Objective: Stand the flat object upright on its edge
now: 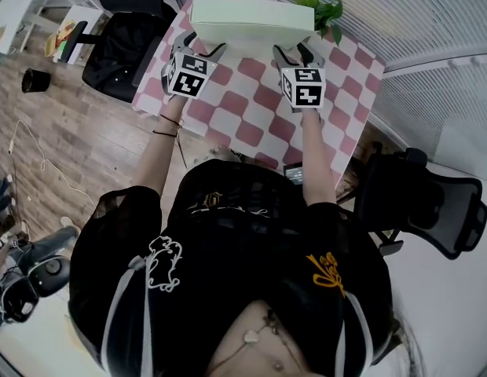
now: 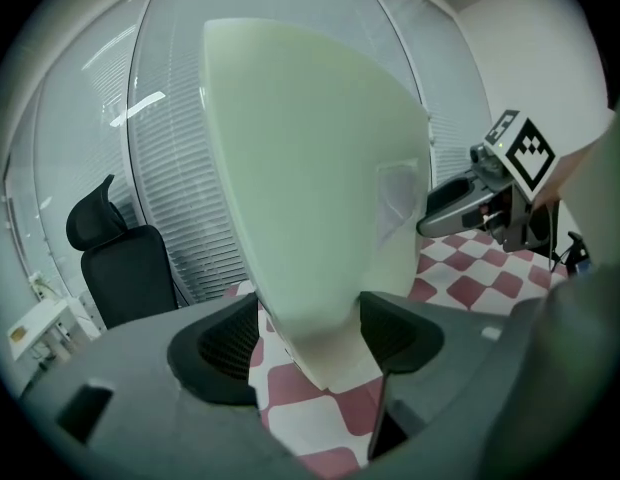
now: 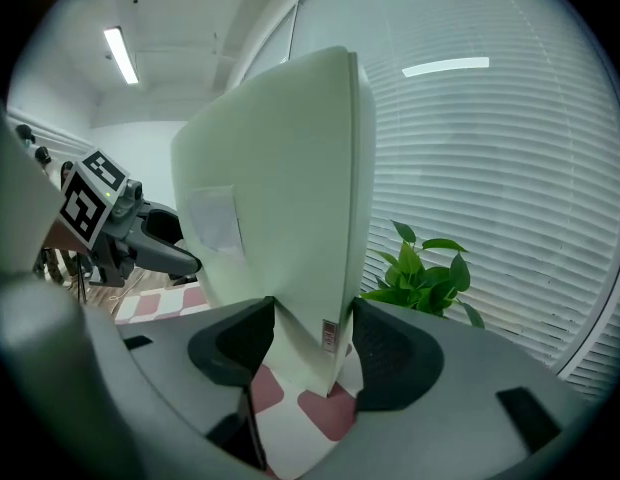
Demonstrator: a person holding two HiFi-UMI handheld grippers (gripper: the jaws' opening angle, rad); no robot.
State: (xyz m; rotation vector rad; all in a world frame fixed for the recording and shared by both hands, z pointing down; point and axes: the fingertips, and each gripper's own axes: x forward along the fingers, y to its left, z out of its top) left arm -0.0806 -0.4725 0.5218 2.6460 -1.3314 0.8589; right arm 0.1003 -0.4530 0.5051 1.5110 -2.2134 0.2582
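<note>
A pale green flat box [image 1: 251, 23] stands on its long edge over the red-and-white checked table [image 1: 251, 108], at its far side. My left gripper [image 1: 203, 47] holds the box's left end and my right gripper [image 1: 295, 53] holds its right end. In the left gripper view the box [image 2: 310, 168] fills the gap, with both pads of the left gripper [image 2: 310, 333] against its faces. The right gripper view shows the box [image 3: 280, 188] pinched the same way by the right gripper [image 3: 312, 338]. I cannot tell whether its lower edge touches the cloth.
A potted plant [image 1: 322, 6] sits at the table's far right corner, close behind the box. Black office chairs stand to the left [image 1: 118, 49] and right [image 1: 424, 203] of the table. Window blinds [image 3: 490, 148] run behind it.
</note>
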